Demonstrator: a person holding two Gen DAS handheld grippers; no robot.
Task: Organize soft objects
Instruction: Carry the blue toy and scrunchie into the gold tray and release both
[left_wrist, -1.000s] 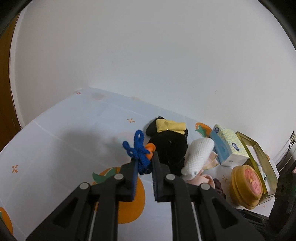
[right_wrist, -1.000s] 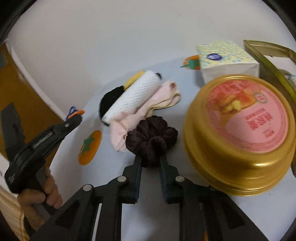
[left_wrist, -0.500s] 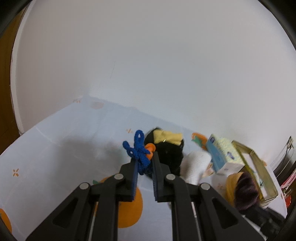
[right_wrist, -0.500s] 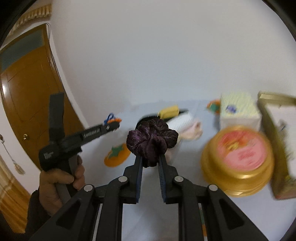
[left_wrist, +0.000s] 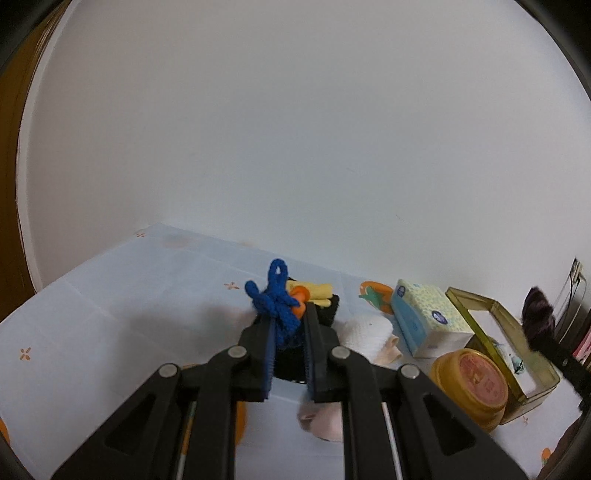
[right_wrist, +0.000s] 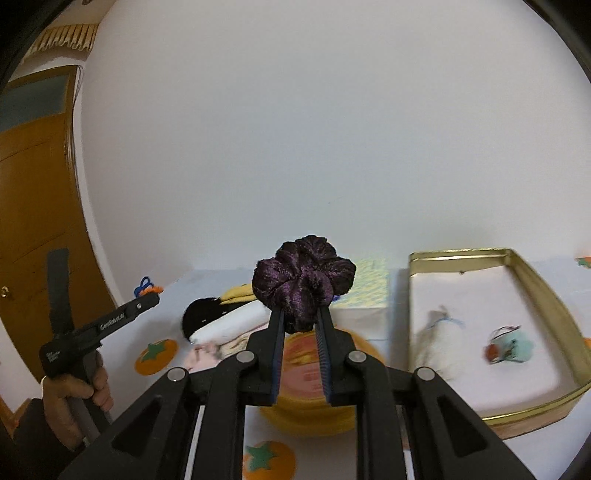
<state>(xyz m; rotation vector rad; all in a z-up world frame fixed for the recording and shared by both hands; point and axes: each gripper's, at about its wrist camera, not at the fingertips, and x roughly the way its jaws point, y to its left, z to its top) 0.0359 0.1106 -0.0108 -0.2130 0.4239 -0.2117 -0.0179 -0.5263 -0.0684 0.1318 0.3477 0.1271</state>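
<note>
Step in hand, by my reading: carry phase. You have one soft item in each hand, both lifted off the table (left_wrist: 110, 302), neither yet placed.

Right tongs (right_wrist: 300, 321): narrow, closed on the purple scrunchie (right_wrist: 303, 280). It bulges above the fingertips and is pinched at its lower folds only. It hangs over the round gold tin (right_wrist: 314, 406), whose lid is on, with the open rectangular tin (right_wrist: 546, 295) to the right.

Left tongs (left_wrist: 288, 325): narrow, gripping a blue yarn knot (left_wrist: 275, 299) with an orange bit (left_wrist: 298, 295) beside it. Held above the table, near the pile: black item (left_wrist: 330, 314) with a yellow piece (left_wrist: 314, 288) on it, white cloth (left_wrist: 365, 334) and pink cloth (left_wrist: 391, 349) just beside.

The open tin has a white lining and already holds two small things: a pale blurred one (right_wrist: 437, 332) and a teal one (right_wrist: 511, 345). Likely destination, so the task looks partly done, with the pile still on the table.

Next move, as a judgement: swing the right tongs right until the scrunchie is over bare lining between the two things, lower inside the rim, then open. The tissue box (right_wrist: 364, 291) stands just behind; keep off it.

Risk: the scrunchie is springy and may roll or cling to a pad on release. The yarn may snag too.
</note>
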